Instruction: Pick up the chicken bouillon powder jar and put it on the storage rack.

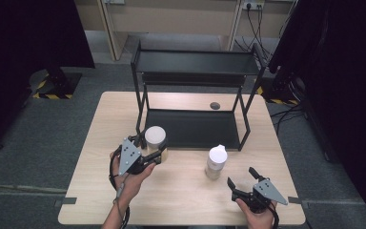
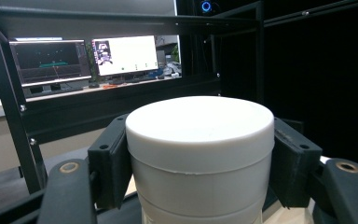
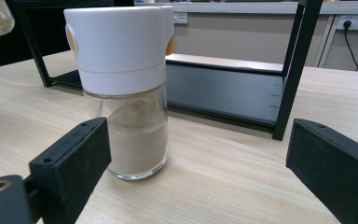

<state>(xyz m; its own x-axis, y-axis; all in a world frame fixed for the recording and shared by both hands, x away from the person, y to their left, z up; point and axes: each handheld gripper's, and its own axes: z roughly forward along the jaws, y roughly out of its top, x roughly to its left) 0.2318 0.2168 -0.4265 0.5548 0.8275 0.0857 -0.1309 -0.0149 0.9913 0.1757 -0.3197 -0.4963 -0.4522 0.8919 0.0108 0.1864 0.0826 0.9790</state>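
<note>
So the left claw [image 1: 158, 153] is pinching a white-lidded jar [image 1: 155, 138] by its sides, right at the front-left corner of the black shelf rack [image 1: 195, 64]. Right claw [image 1: 242, 182] sits spread wide on the desk [image 1: 181, 191], near a glass shaker [image 1: 216, 162] of beige powder, not touching it.

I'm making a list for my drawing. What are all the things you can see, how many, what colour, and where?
Jar with plain white lid: one, white lid, table's left side by the rack, between the left tongs' jaws.
Shaker jar: one, white cap, clear glass, beige powder, standing right of centre.
Rack: one, black, two shelves, back of table.
Table: one, light wood.
Monitors: two, lit, behind the rack.
Left tongs: one, black, shut on the jar.
Right tongs: one, black, open, near the shaker.
Hands: two, holding the tongs.
</note>
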